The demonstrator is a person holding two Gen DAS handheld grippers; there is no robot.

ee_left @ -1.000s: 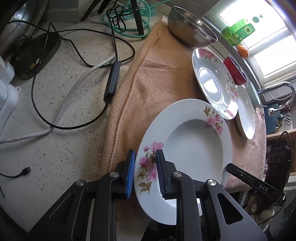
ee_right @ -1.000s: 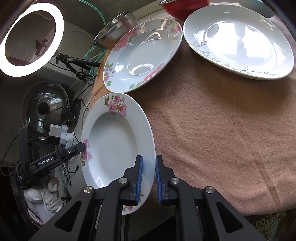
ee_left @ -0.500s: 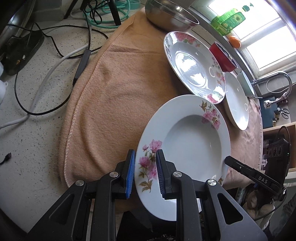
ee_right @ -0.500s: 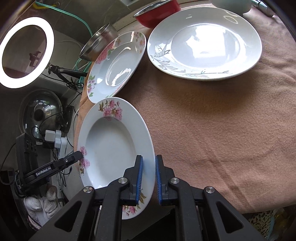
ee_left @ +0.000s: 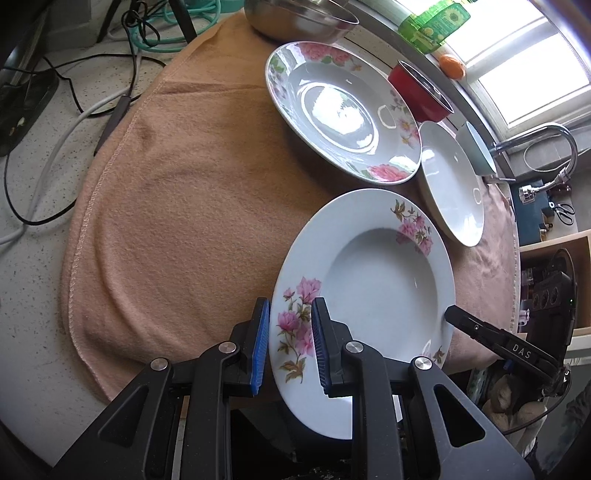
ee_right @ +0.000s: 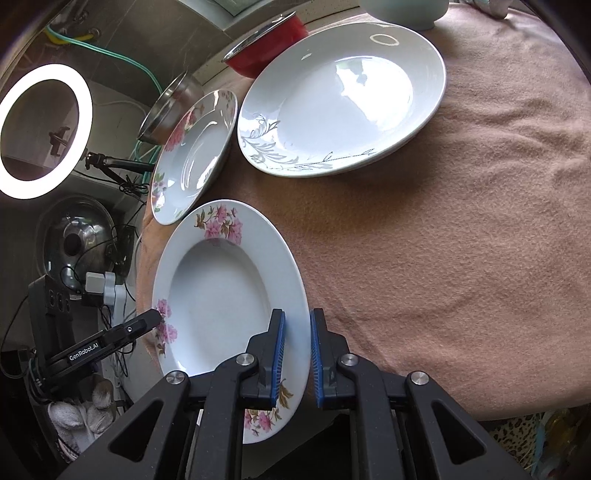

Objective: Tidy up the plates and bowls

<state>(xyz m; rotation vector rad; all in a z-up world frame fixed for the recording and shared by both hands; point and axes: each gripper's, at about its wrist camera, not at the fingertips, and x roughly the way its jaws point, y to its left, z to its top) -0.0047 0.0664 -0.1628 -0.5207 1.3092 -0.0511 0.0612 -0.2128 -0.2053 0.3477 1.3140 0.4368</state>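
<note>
A white deep plate with pink flowers [ee_left: 373, 291] [ee_right: 221, 295] is held in the air by both grippers, above the near edge of the tan cloth [ee_left: 192, 192]. My left gripper [ee_left: 290, 349] is shut on its rim at one side. My right gripper [ee_right: 295, 356] is shut on the opposite rim. A second pink-flowered plate [ee_left: 340, 110] [ee_right: 195, 155] lies on the cloth further back. A white plate with grey leaf pattern [ee_right: 343, 96] [ee_left: 452, 184] lies beside it. A steel bowl [ee_left: 299, 18], a red bowl [ee_left: 421, 92] and a pale green bowl [ee_left: 478, 151] stand behind.
Cables [ee_left: 74, 110] and a power adapter lie on the speckled counter left of the cloth. A ring light [ee_right: 44, 129] and a pot lid [ee_right: 77, 240] stand at the left. A tap [ee_left: 535, 140] and a window are behind the bowls.
Both grippers have carried the flowered deep plate forward over the cloth, nearer the other plates. The grips on the rim are unchanged.
</note>
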